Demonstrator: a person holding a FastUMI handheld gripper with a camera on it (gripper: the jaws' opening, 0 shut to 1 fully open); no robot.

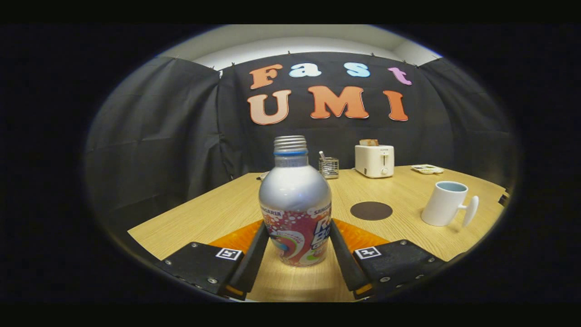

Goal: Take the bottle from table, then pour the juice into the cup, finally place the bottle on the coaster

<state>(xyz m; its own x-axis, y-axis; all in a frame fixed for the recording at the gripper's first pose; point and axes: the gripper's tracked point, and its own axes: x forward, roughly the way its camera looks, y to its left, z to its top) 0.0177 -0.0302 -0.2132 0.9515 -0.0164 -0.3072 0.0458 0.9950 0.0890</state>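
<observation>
The bottle (295, 204) stands upright on the desk (218, 213), right between the fingers of my hand-held gripper (296, 245). The fingers flank its lower, labelled part and look to be touching it on both sides, but I cannot tell whether they already press on it or only sit against it. It looks like a thin metal bottle with its cap off, so I judge it smooth and a bit slippery, stiff enough for a firm squeeze, and its weight depends on the juice inside, which I cannot see. The straight labelled wall below the rounded shoulder seems the best place to hold; higher up it tapers and could slide out. The cup (447, 204) stands to the right beyond the fingers, tilted by the lens, with the dark round coaster (371, 210) between it and the bottle. That stretch of desk is bare. The toaster (374, 160) and a wire holder (329, 167) sit well back, near the far edge.
</observation>
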